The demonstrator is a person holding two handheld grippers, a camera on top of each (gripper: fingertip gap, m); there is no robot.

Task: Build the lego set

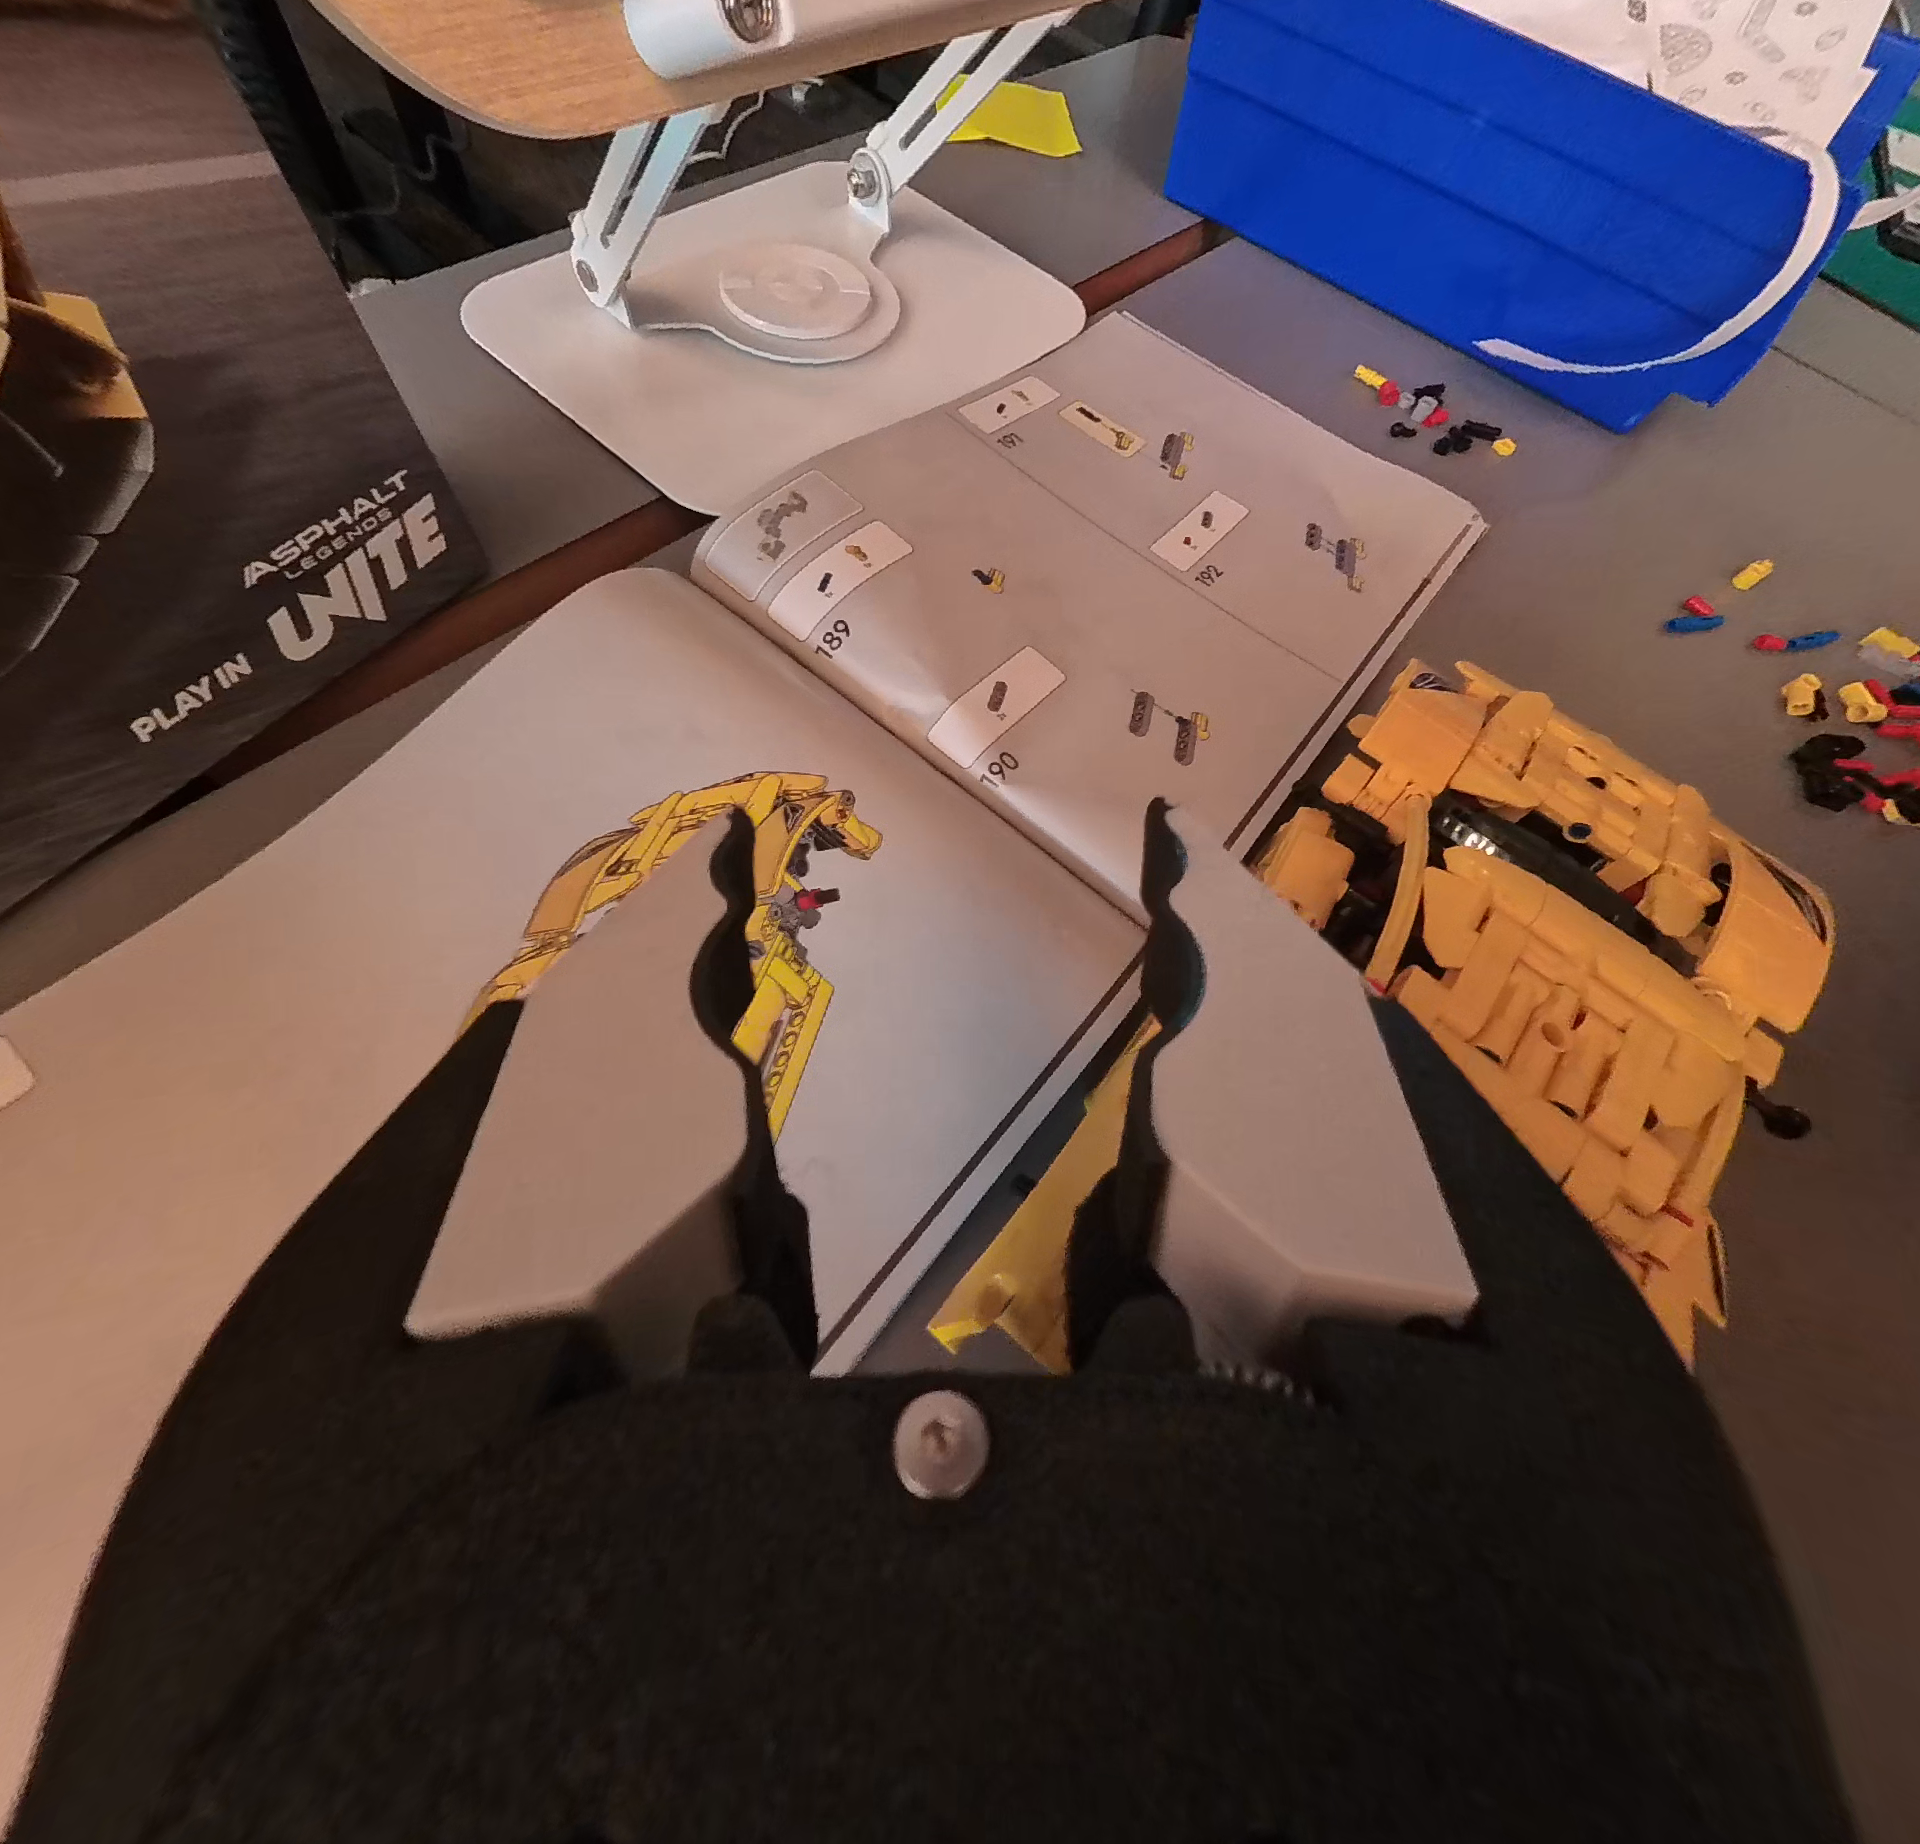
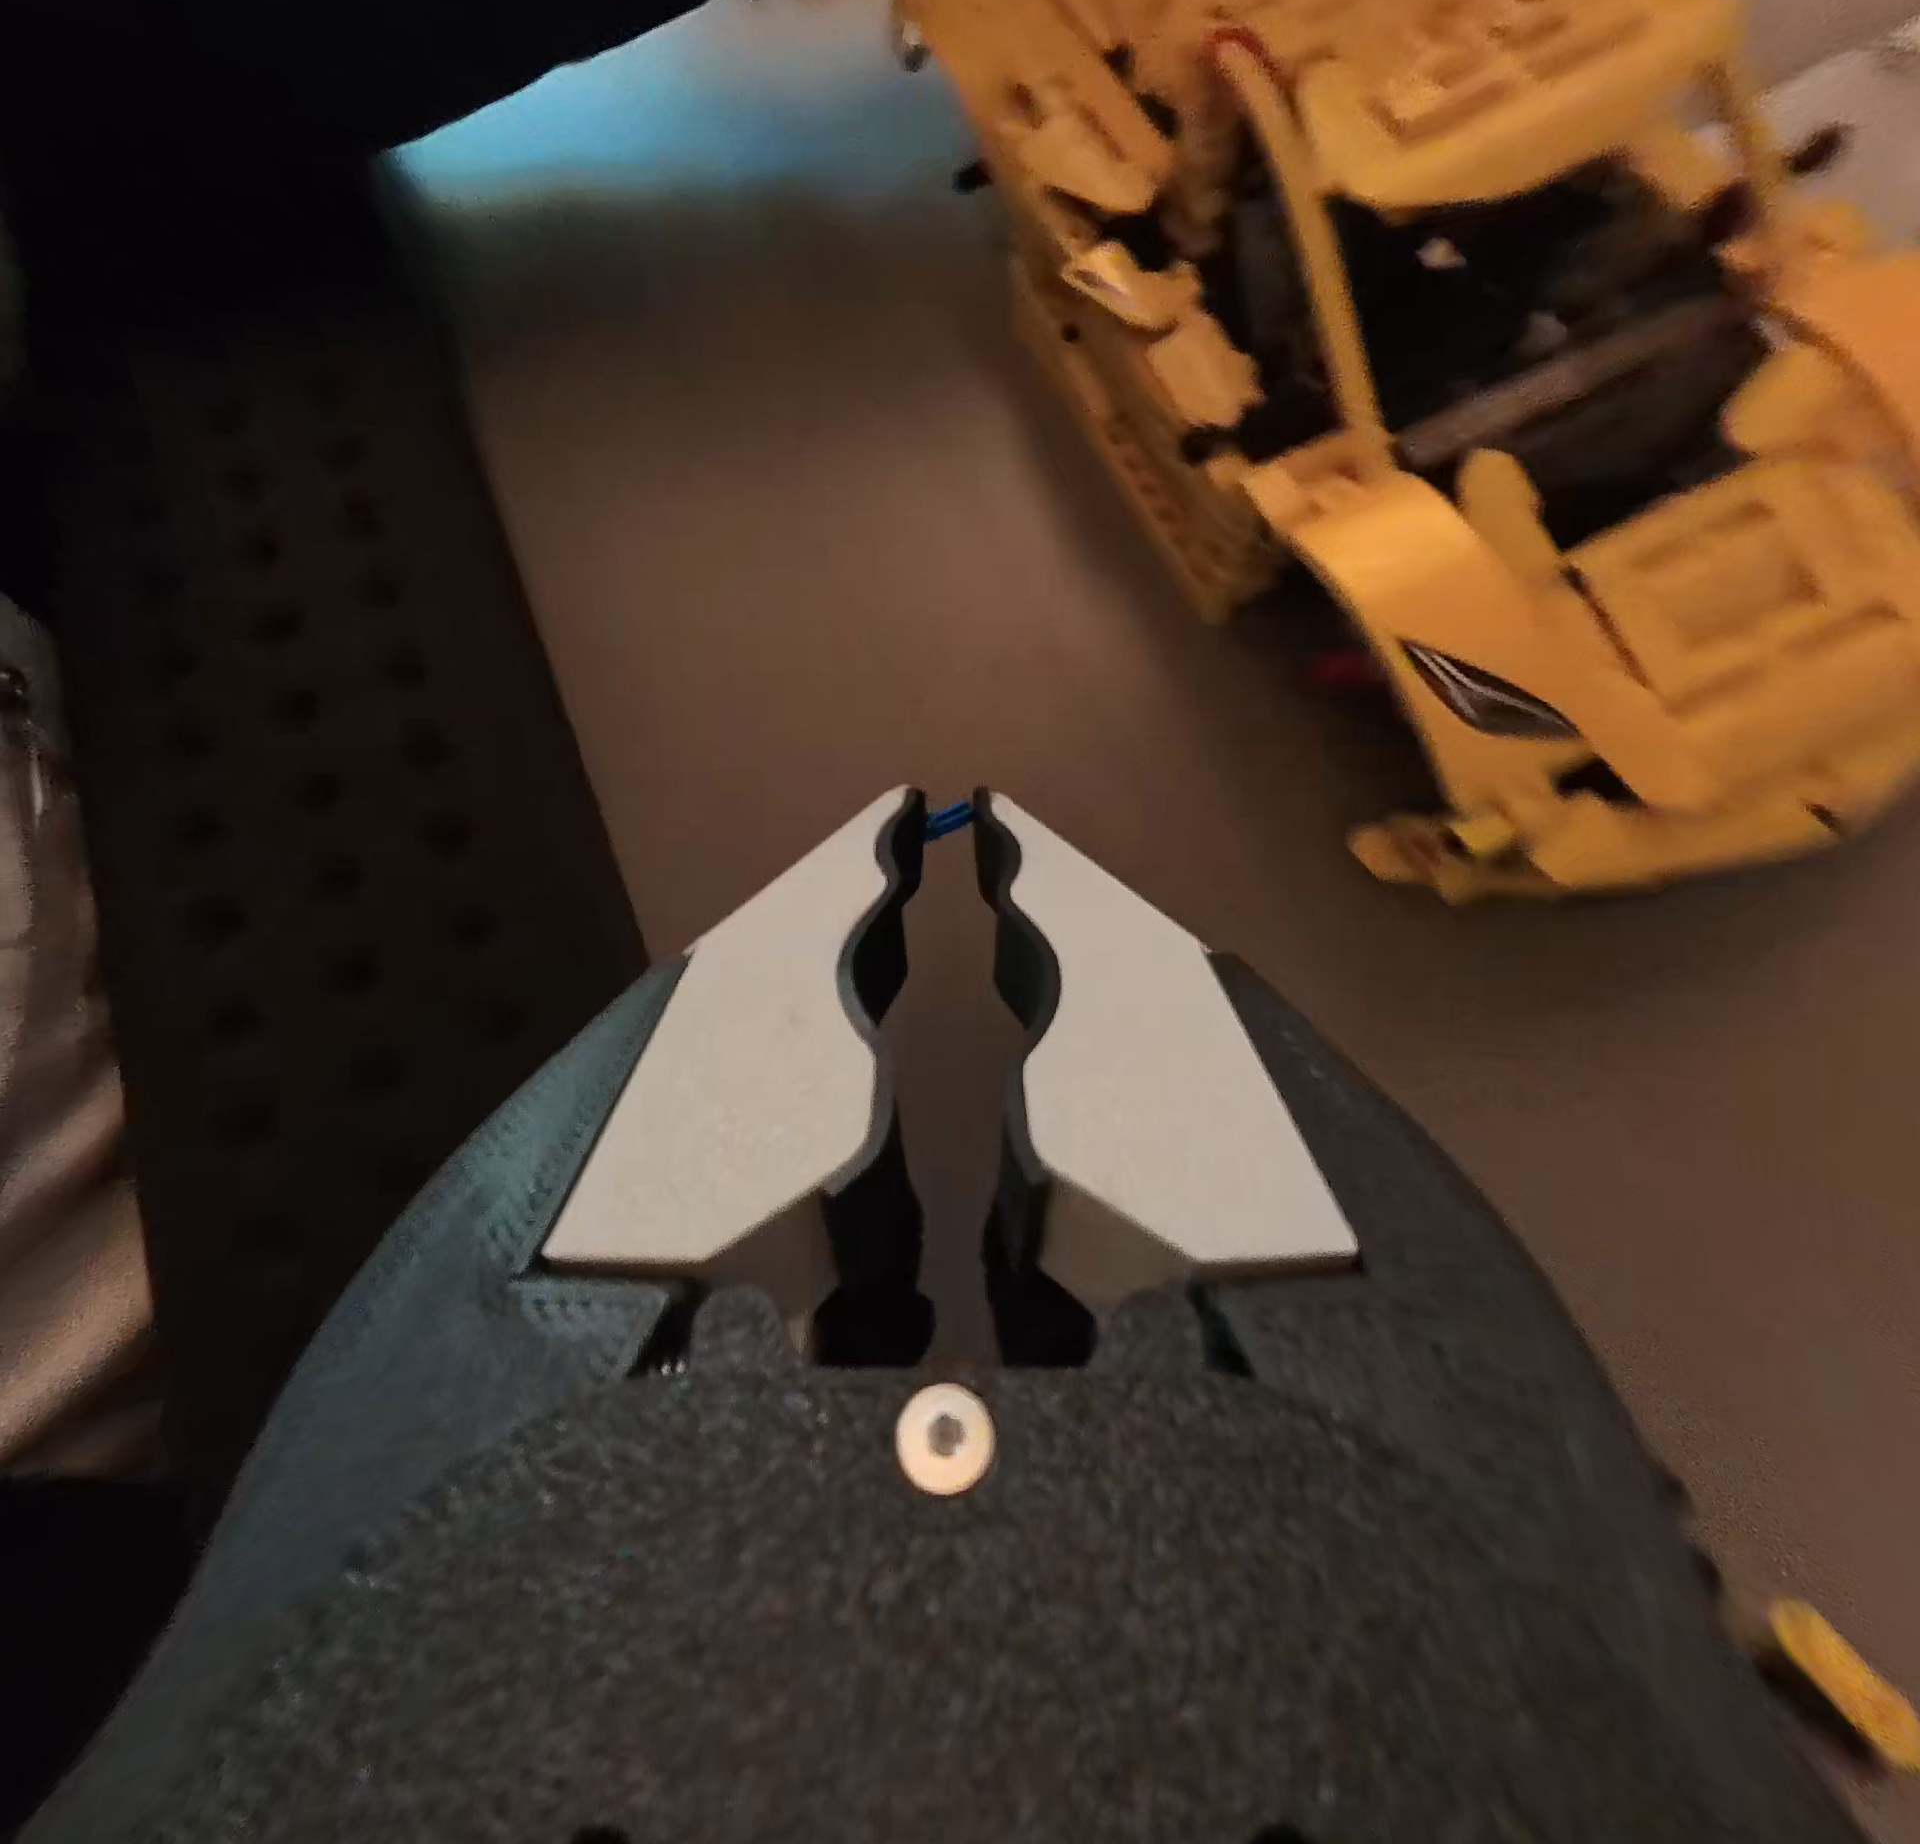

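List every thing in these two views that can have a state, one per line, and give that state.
left gripper: open, empty, above the booklet.
right gripper: shut on a small blue pin.
instruction booklet: lying open and flat.
yellow lego car: partly built, resting on the table.
blue bin: open at the top, paper sheet inside.
loose lego pieces: scattered, unattached.

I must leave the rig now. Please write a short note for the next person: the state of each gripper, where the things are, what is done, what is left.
Left gripper: open, empty, above the open instruction booklet.
Right gripper: jaws shut on a small blue pin, above the grey table.
Partly built yellow brick car: right of the booklet.
Loose small bricks: beyond the car, near the blue plastic bin.
Done: much of the body.
Left: fit the pin, probably onto the car, then follow the booklet.
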